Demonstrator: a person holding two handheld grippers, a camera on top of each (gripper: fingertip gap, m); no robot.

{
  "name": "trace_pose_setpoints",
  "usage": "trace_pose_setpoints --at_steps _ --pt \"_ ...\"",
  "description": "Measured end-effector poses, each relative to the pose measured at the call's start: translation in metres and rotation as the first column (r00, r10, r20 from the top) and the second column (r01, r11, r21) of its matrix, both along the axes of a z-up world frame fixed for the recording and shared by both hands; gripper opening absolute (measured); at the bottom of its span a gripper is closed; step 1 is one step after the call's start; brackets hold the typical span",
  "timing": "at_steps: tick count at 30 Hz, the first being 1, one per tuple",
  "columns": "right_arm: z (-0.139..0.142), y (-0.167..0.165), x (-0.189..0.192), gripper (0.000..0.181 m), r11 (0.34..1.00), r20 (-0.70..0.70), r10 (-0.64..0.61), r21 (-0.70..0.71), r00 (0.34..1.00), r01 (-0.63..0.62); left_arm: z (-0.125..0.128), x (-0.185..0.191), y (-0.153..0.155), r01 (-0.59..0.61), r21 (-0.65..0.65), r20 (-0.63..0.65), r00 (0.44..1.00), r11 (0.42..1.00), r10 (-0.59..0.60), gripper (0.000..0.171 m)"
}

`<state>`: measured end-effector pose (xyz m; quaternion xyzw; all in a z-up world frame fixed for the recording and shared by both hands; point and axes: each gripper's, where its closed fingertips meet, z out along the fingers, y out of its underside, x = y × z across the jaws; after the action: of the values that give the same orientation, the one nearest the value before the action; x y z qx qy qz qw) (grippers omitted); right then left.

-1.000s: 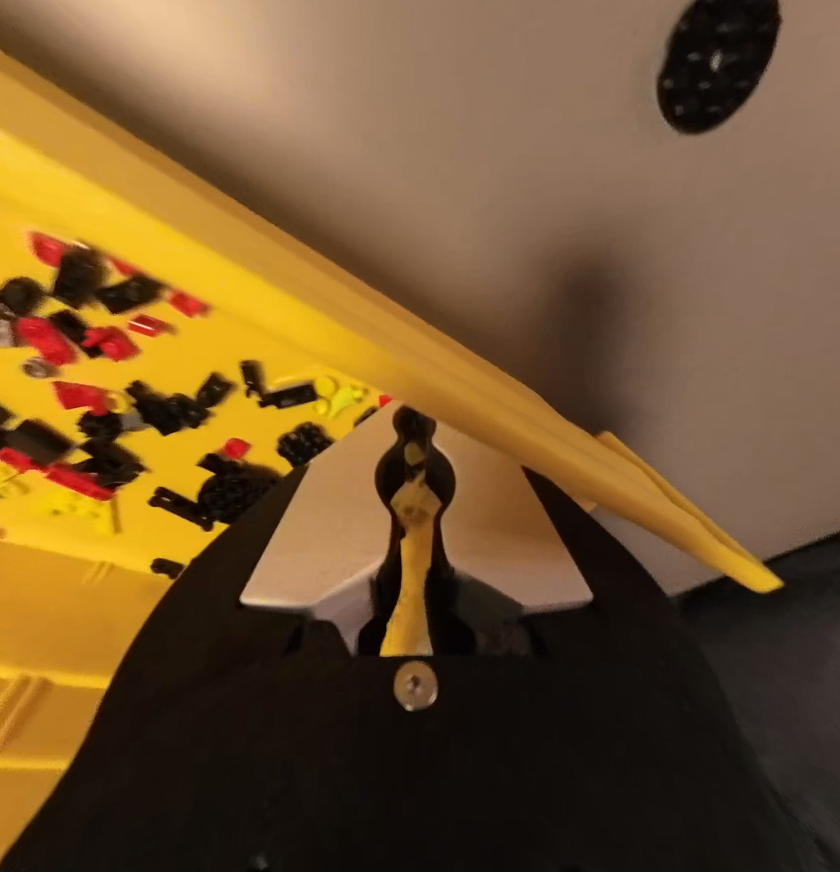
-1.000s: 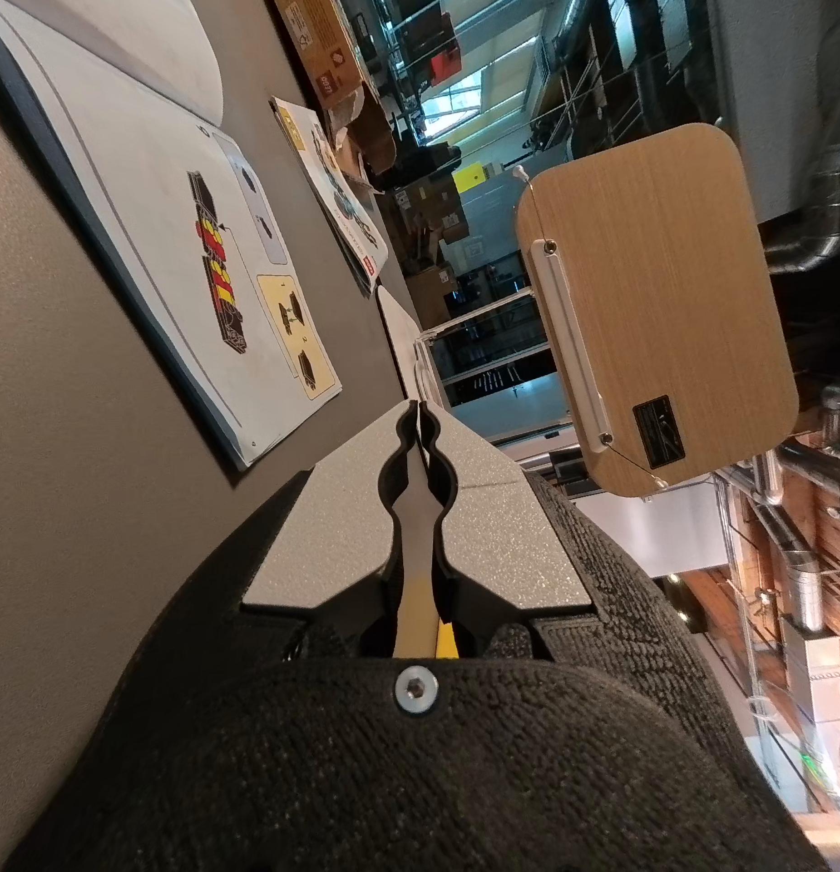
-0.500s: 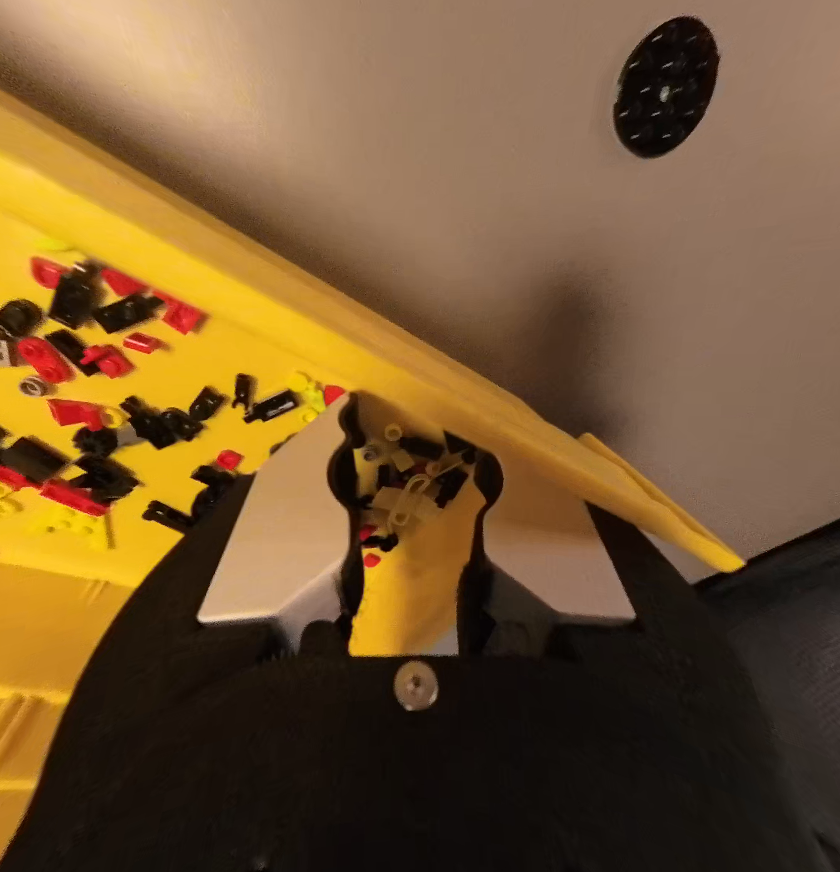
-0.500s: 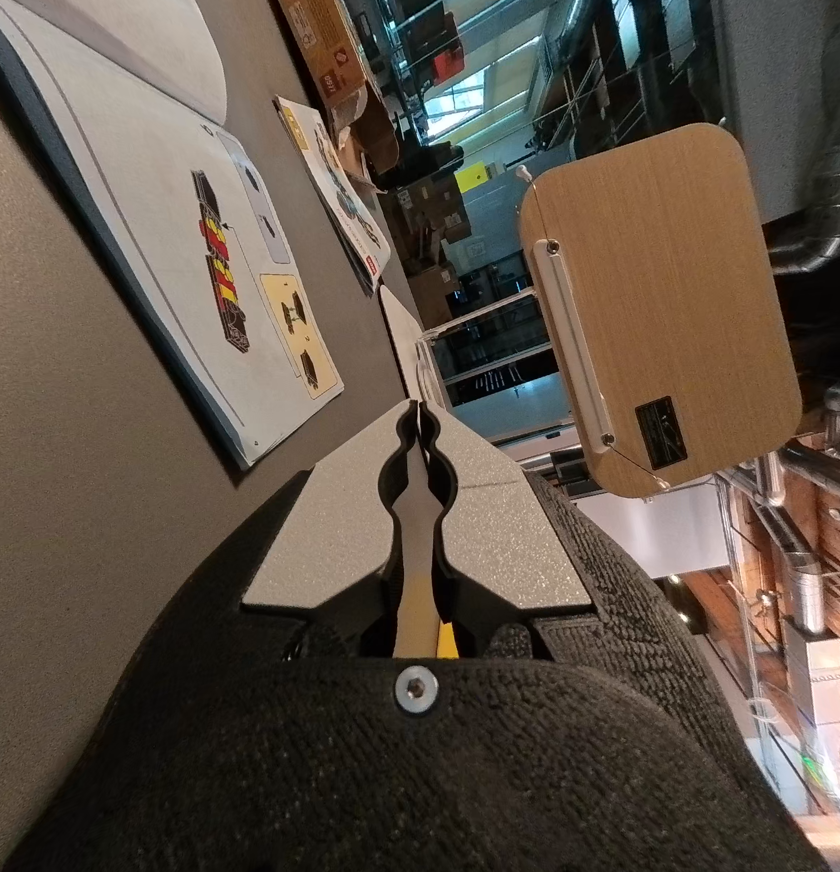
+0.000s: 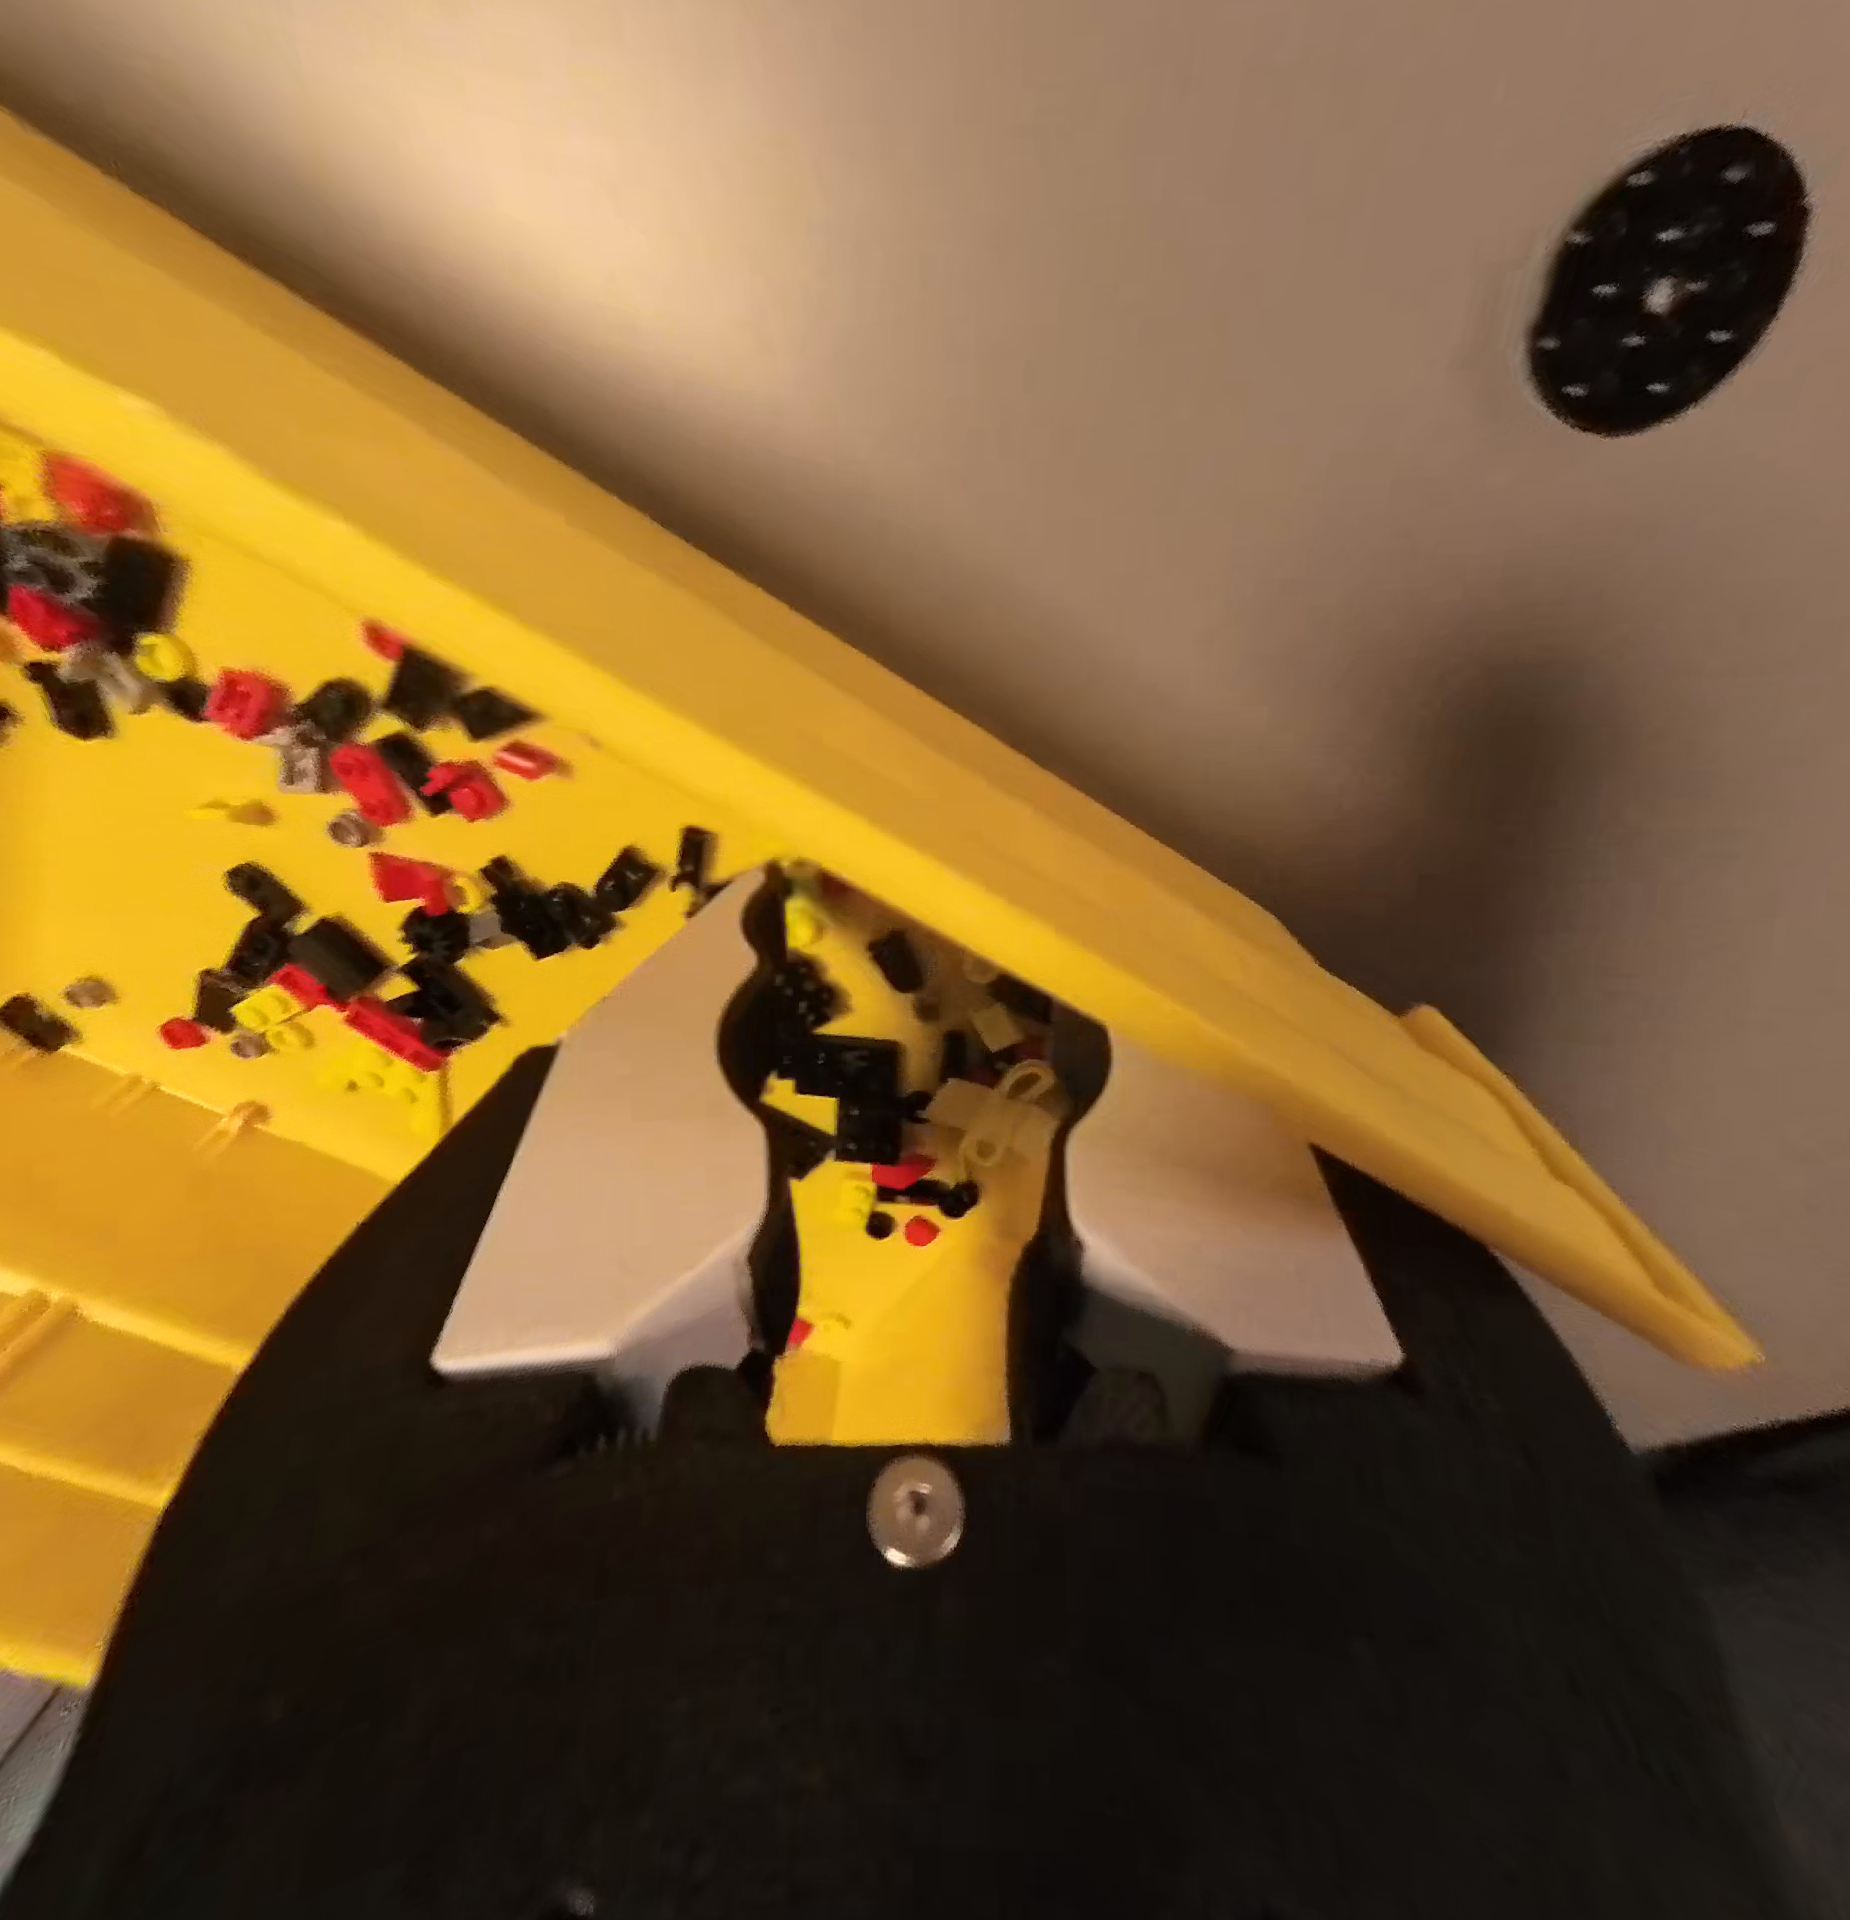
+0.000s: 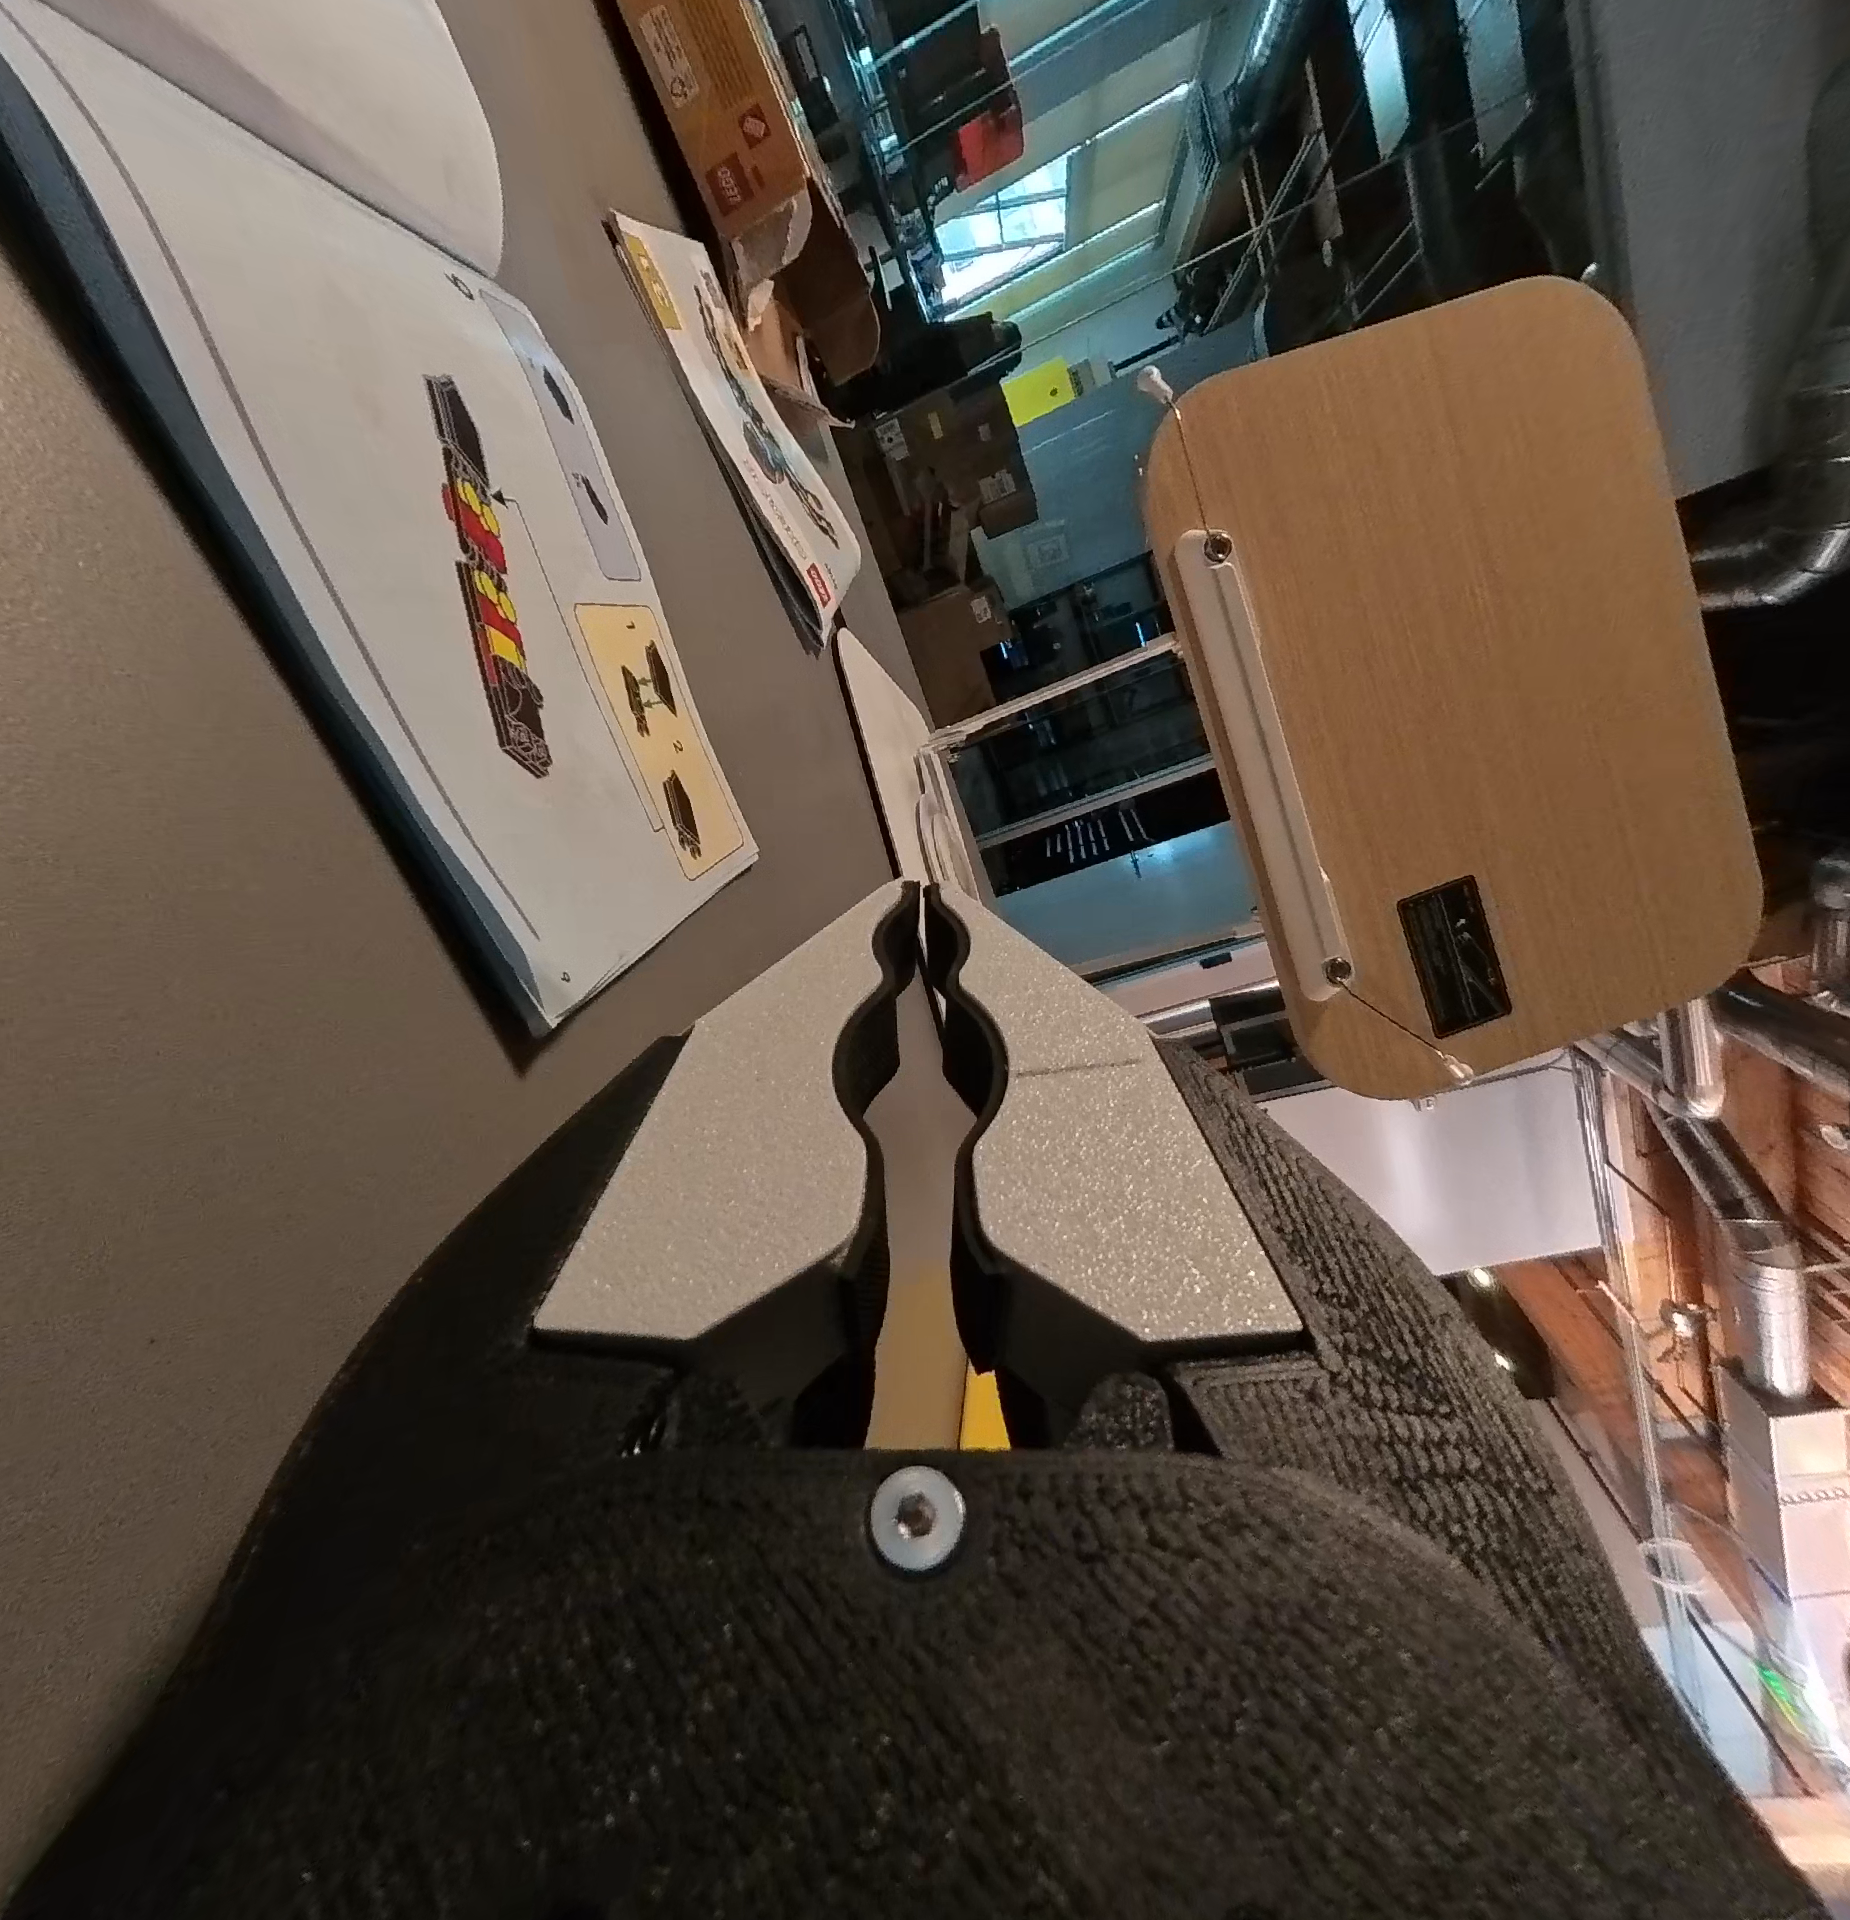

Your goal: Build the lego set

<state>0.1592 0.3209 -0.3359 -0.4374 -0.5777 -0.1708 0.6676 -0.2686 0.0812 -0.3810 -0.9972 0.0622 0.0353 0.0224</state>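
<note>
The lego pieces [image 5: 360, 935], black, red and yellow with a few pale ones, are seen scattered loose across the floor of a yellow tray [image 5: 900, 831] in the left wrist view, though blur hides their finer shapes; no joined assembly can be made out among them, so the build is judged to be at an early stage, with nearly all of the sorting and joining left to do; a round black studded plate [image 5: 1669, 281] lies alone on the counter [image 5: 1004, 312], well apart from the tray. The left gripper [image 5: 916, 1039] is held over the near corner of the tray with its jaws spread fairly wide, nothing held, and a cluster of black and pale pieces framed in the gap. The right gripper [image 6: 921, 914] is seen with its tips pressed together and empty, pointed out along the counter, beside an open instruction booklet [image 6: 381, 520] whose page shows a build step; a second booklet [image 6: 755, 436] and a cardboard box [image 6: 734, 125] lie farther off. Compared with a second ago, the left gripper has gone from closed to spread, and its view has shifted so that more pieces show between the jaws; the right gripper and its surroundings are unchanged.
</note>
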Motion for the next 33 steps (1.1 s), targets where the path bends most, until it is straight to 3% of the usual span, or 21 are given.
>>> trace_pose_setpoints --at_steps 5,11,15,18,22,27,30,33 --pt "0.0 0.0 0.0 0.0 1.0 -0.001 0.003 -0.001 1.0 -0.003 0.007 -0.013 0.008 -0.032 0.066 -0.031 0.999 0.997 0.034 0.036" --pt "-0.001 0.0 0.0 0.0 1.0 0.002 0.003 -0.003 1.0 -0.003 0.013 0.007 -0.001 0.178 0.126 0.123 0.973 0.976 -0.193 0.027" --pt "-0.001 0.0 0.0 0.0 1.0 0.004 0.002 -0.002 1.0 -0.002 0.009 0.008 -0.004 0.213 0.147 0.184 0.954 0.966 -0.239 0.021" --pt "-0.001 0.0 0.0 0.0 1.0 0.004 0.001 -0.001 1.0 -0.001 0.005 0.01 -0.01 0.24 0.145 0.239 0.933 0.96 -0.269 0.029" --pt "-0.001 0.0 0.0 0.0 1.0 0.004 0.001 -0.001 1.0 -0.001 0.001 -0.005 -0.01 0.203 0.142 0.206 0.951 0.969 -0.229 0.023" --pt "-0.001 0.0 0.0 0.0 1.0 0.005 0.001 -0.002 1.0 -0.001 0.001 0.0 -0.006 0.251 0.188 0.228 0.929 0.95 -0.29 0.022" --pt "-0.001 0.0 0.0 0.0 1.0 0.004 -0.001 -0.002 1.0 0.001 -0.003 -0.007 -0.009 0.254 0.158 0.192 0.94 0.954 -0.282 0.012" --pt "0.0 0.0 0.0 0.0 1.0 0.0 -0.001 -0.003 1.0 0.001 -0.001 -0.006 -0.008 0.287 0.204 0.168 0.932 0.936 -0.322 0.022"
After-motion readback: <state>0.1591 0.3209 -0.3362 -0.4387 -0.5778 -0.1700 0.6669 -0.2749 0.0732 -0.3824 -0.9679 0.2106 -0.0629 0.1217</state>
